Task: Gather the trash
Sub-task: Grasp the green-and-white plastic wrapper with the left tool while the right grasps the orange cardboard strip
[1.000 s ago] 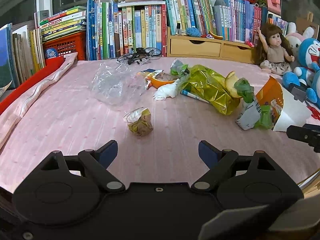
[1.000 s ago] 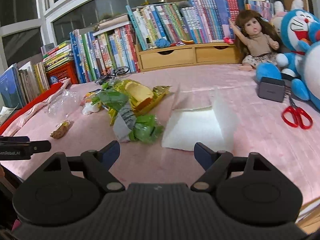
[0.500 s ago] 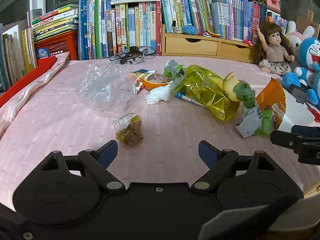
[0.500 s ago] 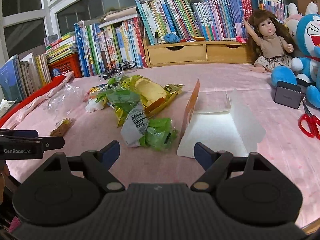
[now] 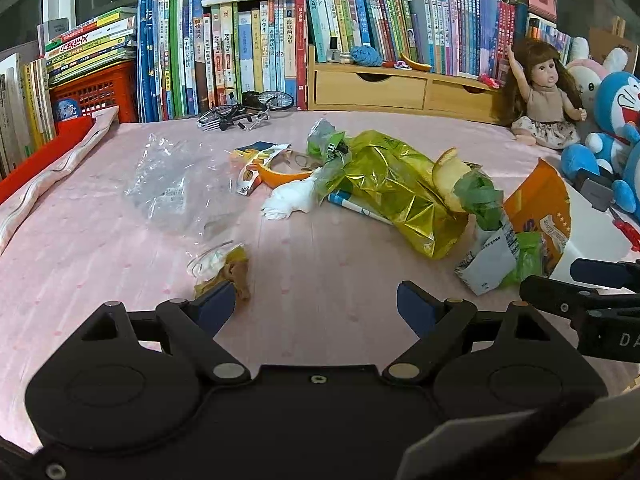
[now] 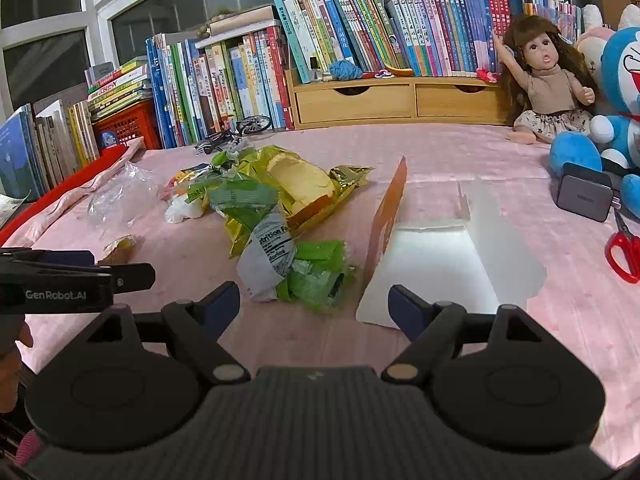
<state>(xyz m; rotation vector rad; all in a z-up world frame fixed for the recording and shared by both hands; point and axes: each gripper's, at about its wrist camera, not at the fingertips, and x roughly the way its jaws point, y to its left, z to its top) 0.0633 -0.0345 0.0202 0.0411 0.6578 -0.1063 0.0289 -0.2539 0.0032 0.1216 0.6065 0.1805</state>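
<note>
Trash lies scattered on the pink tablecloth (image 5: 320, 272). A small crumpled brown wrapper (image 5: 224, 268) sits just ahead of my left gripper (image 5: 316, 306), beside its left finger; the jaws stand open and hold nothing. Further back lie a clear plastic bag (image 5: 168, 176), a white tissue (image 5: 290, 200), a gold foil bag (image 5: 392, 188) and a green and white wrapper (image 5: 496, 256). My right gripper (image 6: 314, 306) is open too, with the green and white wrapper (image 6: 280, 264) just beyond its fingertips and a flattened white and orange carton (image 6: 436, 268) by its right finger.
Books (image 5: 240, 52) and a wooden drawer unit (image 5: 400, 88) line the back edge. A doll (image 6: 552, 88), a blue plush toy (image 6: 616, 92), a grey charger (image 6: 584, 196) and red scissors (image 6: 624, 252) sit at the right. A toy bicycle (image 5: 244, 112) stands near the books.
The left gripper has moved to the right and closer to the pile; the brown wrapper now lies by its left finger. The right gripper has drawn nearer to the green wrapper. Both stay open.
</note>
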